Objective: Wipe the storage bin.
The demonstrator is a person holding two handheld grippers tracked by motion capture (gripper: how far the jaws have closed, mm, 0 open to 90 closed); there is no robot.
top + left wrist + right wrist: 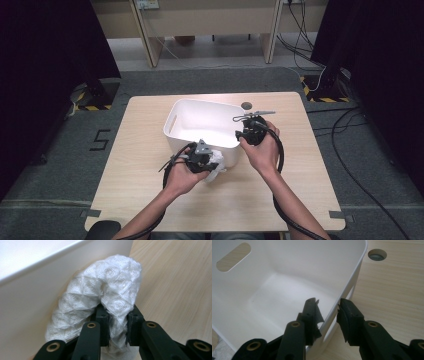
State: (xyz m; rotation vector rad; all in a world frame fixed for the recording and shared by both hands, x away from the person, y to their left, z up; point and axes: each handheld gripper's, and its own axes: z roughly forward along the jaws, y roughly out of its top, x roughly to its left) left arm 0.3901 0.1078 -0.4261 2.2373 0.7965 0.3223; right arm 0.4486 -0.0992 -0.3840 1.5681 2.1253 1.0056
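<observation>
Nearest to us, at about seven o'clock from the table's middle, our left gripper point(207, 159) has its jaws clamped on a bunched white cloth point(105, 295), a quilted, swirl-patterned piece that arches up from between the pads. It hangs just outside the near wall of the white bin point(200, 122), touching or nearly touching that wall; we cannot tell which.

Farther on, at about three o'clock of the bin, our right gripper point(328, 308) straddles the rim, one jaw inside and one outside. Whether the pads press on the wall is hard to make out, so we cannot say if it grips or merely brackets it.

We judge the work as loading the cloth into the bin: the pickup is done, the bin looks steadied, and the lift over the rim and the release are left. The bin's floor looks bare.

The cloth's lower end is cut off behind the jaws, so its full length stays unknown. A round hole in the wooden table point(387, 285) lies beyond the bin, at one o'clock.
</observation>
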